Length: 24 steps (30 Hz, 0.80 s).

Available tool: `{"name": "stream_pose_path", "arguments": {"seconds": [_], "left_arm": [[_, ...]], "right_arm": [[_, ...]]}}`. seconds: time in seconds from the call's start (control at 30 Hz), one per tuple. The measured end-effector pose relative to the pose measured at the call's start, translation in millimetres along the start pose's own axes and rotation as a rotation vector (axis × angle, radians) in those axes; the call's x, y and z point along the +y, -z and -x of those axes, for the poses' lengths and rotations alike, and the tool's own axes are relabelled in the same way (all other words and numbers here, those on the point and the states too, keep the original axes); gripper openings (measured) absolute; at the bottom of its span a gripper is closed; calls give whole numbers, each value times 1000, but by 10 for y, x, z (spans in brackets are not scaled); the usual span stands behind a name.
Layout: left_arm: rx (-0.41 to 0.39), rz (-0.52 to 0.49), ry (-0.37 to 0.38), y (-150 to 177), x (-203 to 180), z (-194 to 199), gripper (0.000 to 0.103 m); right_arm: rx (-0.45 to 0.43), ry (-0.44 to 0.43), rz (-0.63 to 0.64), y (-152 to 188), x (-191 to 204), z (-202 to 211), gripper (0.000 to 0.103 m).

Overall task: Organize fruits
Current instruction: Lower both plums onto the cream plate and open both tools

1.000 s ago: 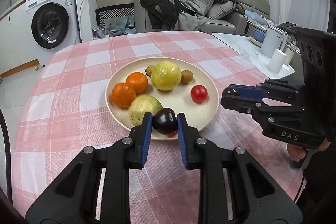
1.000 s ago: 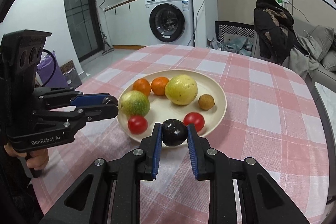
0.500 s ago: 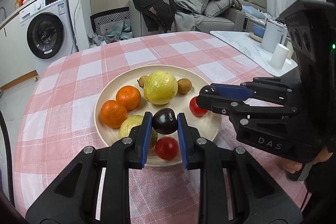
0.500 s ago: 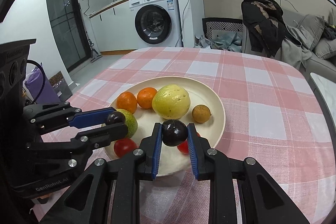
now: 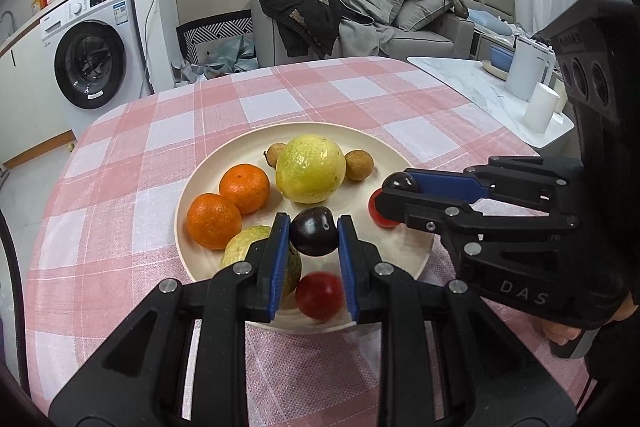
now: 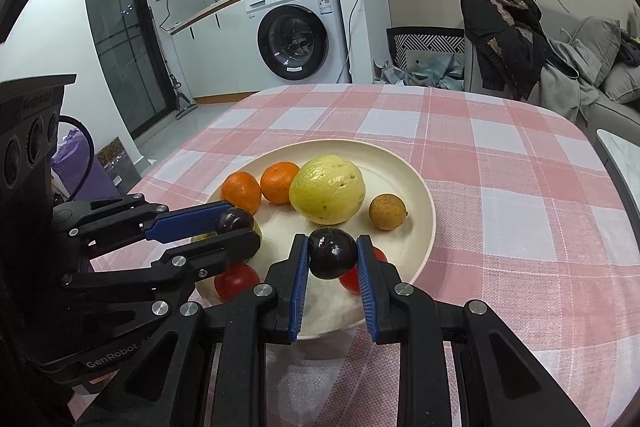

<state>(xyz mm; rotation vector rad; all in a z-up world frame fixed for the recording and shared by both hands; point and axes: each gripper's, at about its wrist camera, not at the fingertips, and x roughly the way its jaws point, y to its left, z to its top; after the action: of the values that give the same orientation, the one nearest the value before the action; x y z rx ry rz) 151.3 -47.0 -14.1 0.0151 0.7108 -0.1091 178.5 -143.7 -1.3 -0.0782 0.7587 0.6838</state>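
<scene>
A cream plate (image 5: 384, 147) on the pink checked table holds two oranges (image 5: 214, 221), a large yellow-green fruit (image 5: 310, 169), a green fruit (image 5: 240, 251), two small brown fruits (image 5: 359, 165) and two red tomatoes (image 5: 319, 295). My left gripper (image 5: 313, 237) is shut on a dark plum (image 5: 313, 237) above the plate's near part. My right gripper (image 6: 333, 253) is shut on a second dark plum (image 6: 333, 253) over the plate's near edge; it also shows in the left wrist view (image 5: 402, 183), at the plate's right side.
The plate (image 6: 420, 187) sits mid-table on the checked cloth (image 6: 500, 155). A washing machine (image 6: 300, 31) stands beyond the table's far edge, a sofa with clothes (image 5: 360, 23) behind, and a white side table with cups (image 5: 520, 95) to the right.
Both grippers have moved forward over the plate, each still holding its plum. The right gripper has come in closer beside the left one.
</scene>
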Motion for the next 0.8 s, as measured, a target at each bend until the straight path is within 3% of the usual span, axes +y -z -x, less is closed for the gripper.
{"name": "stream_pose_path", "arguments": {"seconds": [0.37,0.53,0.7,0.8], "left_arm": [[1,-18,-5,18,-46,3,21],[0,-25,-11,30,-60,12,21],[-9,-11,-20,58,-21,72,23],[-29,-5,-31,96,17,155,38]], "right_arm": [[-14,19,11,2,20,15,26],[-23,37,6,4,-7,43,34],[-52,51,18,28,-29,139,64],[-66,52,36,57,-22,201,79]]}}
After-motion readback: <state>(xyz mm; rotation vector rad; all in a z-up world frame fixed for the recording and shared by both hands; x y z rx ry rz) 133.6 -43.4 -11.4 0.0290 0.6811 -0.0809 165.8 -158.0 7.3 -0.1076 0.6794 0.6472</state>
